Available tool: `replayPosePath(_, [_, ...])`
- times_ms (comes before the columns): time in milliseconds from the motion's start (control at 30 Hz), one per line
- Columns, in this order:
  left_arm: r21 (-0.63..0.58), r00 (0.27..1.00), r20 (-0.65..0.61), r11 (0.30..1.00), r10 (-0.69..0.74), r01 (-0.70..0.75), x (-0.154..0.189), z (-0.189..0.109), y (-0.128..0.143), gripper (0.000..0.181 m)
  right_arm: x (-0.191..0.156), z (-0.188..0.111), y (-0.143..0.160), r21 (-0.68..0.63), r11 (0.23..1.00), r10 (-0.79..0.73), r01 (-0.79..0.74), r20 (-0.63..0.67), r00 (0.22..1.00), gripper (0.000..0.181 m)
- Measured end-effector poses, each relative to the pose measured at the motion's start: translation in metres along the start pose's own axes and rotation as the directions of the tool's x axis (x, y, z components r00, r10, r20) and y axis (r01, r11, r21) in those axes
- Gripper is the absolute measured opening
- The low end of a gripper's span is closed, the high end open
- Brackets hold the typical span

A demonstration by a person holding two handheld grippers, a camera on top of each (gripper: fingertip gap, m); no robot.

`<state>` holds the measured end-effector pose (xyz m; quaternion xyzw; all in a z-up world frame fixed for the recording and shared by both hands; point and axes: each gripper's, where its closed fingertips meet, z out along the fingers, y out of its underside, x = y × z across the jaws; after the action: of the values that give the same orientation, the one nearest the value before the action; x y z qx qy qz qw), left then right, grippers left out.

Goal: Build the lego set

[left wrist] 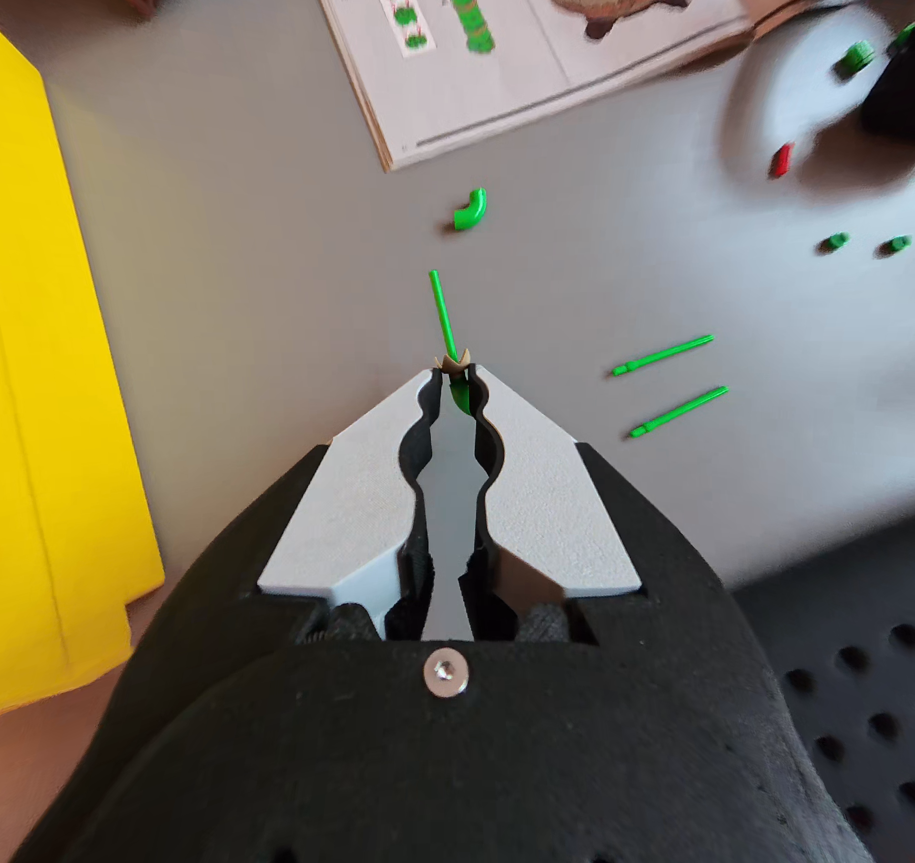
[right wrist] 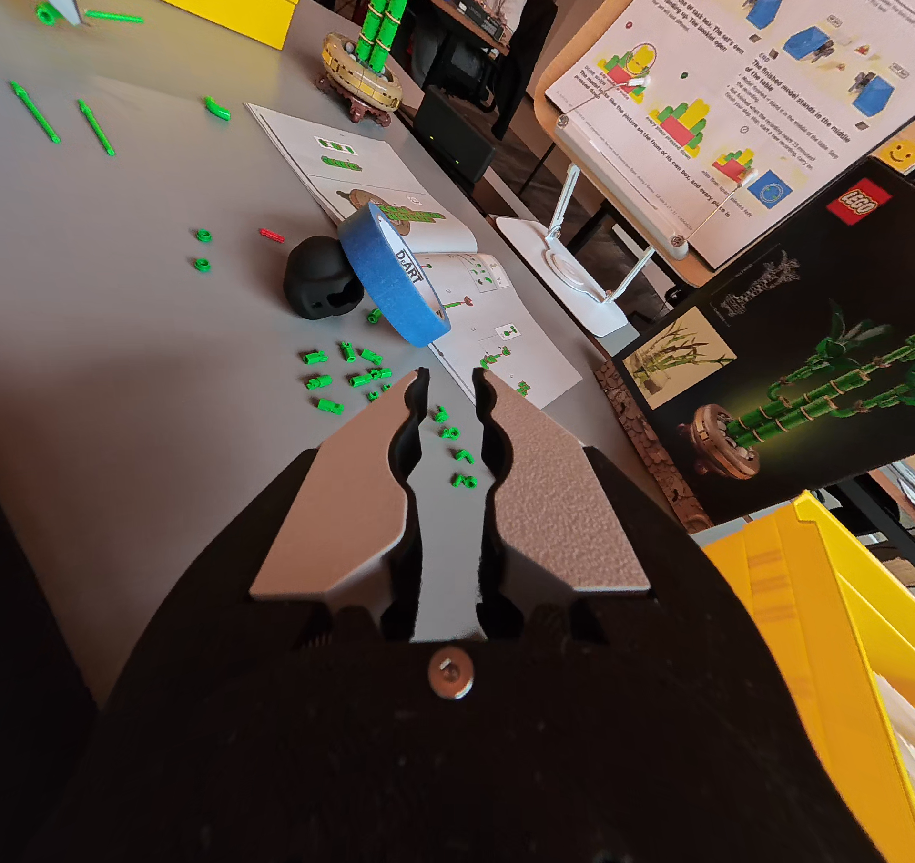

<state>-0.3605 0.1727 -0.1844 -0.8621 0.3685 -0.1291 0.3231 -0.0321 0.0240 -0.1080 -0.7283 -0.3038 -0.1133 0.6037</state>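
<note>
1. Left gripper: black textured body, pale grey wedge fingers with wavy black inner pads.
2. Silver screw at lower centre.
3. Right gripper: same build, with a matching screw.

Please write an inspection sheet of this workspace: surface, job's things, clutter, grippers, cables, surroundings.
Surface: grey table, parts scattered on it.
Job's things: bamboo model upright at the far edge; open instruction booklet; two loose green rods; small green connectors.
Clutter: blue tape roll leaning on a black object; yellow bins.
Grippers: left hand-held gripper shut on a green stem; right hand-held gripper open, empty.
Cables: nothing seen.
Surroundings: set box, instruction board on a white stand, a person behind.
</note>
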Motion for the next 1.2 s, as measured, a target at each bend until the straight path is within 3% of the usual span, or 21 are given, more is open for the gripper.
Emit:
replayPosePath(200, [0.277, 0.980, -0.175, 0.960, 0.098, -0.047, 0.040, -0.019, -0.056, 0.008, -0.003, 0.006, -0.002, -0.008, 0.999, 0.036, -0.036, 0.039, 0.999, 0.018])
replayPosePath(400, [0.522, 0.922, -0.180, 0.827, 0.343, -0.206, 0.098, -0.053, -0.154, 0.009, 0.000, 0.010, -0.031, -0.048, 0.979, 0.206, -0.201, 0.229, 0.951, 0.031])
replayPosePath(500, [0.596, 0.871, -0.226, 0.769, 0.436, -0.231, 0.136, -0.080, -0.205, 0.009, 0.026, 0.010, -0.070, -0.032, 0.977, 0.213, -0.212, 0.238, 0.948, 0.031])
replayPosePath(667, [0.719, 0.815, -0.233, 0.658, 0.531, -0.223, 0.187, -0.119, -0.272, 0.008, 0.083, 0.000, -0.165, 0.103, 0.953, 0.251, -0.284, 0.251, 0.935, 0.033])
replayPosePath(767, [0.759, 0.811, -0.213, 0.615, 0.545, -0.214, 0.203, -0.119, -0.282, 0.008, 0.106, -0.003, -0.201, 0.135, 0.899, 0.357, -0.416, 0.325, 0.876, 0.053])
replayPosePath(867, [0.747, 0.815, -0.157, 0.606, 0.558, -0.272, 0.201, -0.097, -0.278, 0.008, 0.114, 0.000, -0.215, 0.119, 0.804, 0.474, -0.583, 0.463, 0.749, 0.059])
replayPosePath(967, [0.730, 0.827, -0.159, 0.628, 0.540, -0.270, 0.195, -0.080, -0.275, 0.007, 0.117, 0.012, -0.206, 0.140, 0.738, 0.500, -0.660, 0.542, 0.675, 0.053])
replayPosePath(1033, [0.732, 0.826, -0.185, 0.635, 0.533, -0.246, 0.198, -0.074, -0.274, 0.007, 0.120, 0.032, -0.185, 0.044, 0.741, 0.557, -0.670, 0.517, 0.650, 0.054])
replayPosePath(1200, [0.745, 0.825, -0.184, 0.623, 0.535, -0.239, 0.202, -0.060, -0.273, 0.008, 0.105, 0.053, -0.168, -0.028, 0.755, 0.547, -0.656, 0.580, 0.604, 0.034])
